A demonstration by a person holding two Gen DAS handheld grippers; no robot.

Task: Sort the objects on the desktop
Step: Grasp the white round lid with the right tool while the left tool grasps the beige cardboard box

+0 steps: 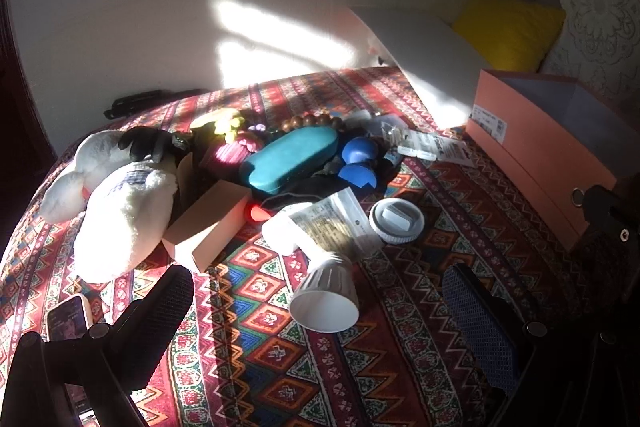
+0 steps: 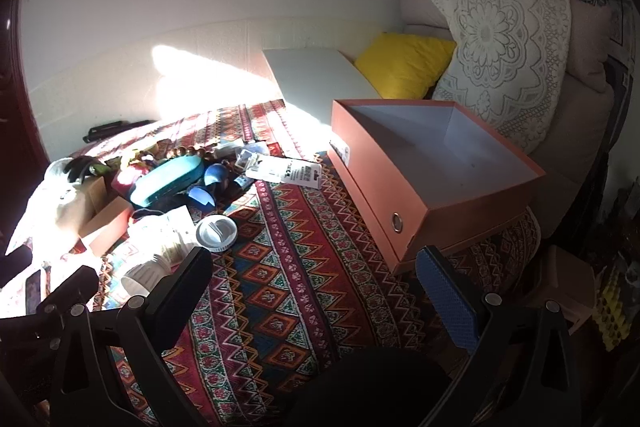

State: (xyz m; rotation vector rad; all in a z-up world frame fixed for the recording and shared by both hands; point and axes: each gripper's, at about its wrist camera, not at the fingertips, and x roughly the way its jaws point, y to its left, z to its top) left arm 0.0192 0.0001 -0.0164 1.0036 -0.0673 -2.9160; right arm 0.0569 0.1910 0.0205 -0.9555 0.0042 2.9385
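A pile of objects lies on the patterned cloth (image 1: 260, 327): a white plush toy (image 1: 124, 219), a teal glasses case (image 1: 292, 159), blue ball halves (image 1: 358, 163), wooden beads (image 1: 312, 121), a small pink box (image 1: 208, 223), a sachet (image 1: 336, 223), a white round lid (image 1: 396, 221) and a tipped white ribbed cup (image 1: 328, 291). My left gripper (image 1: 316, 307) is open, the cup lying between its fingers. My right gripper (image 2: 316, 279) is open and empty above bare cloth (image 2: 280, 287). The empty orange box (image 2: 432, 167) stands to the right.
A phone (image 1: 66, 319) lies at the cloth's left edge. The box's lid (image 2: 316, 79) leans behind the box. A yellow cushion (image 2: 404, 63) and a lace pillow (image 2: 504, 55) lie at the back right. A black item (image 1: 140, 103) lies by the wall.
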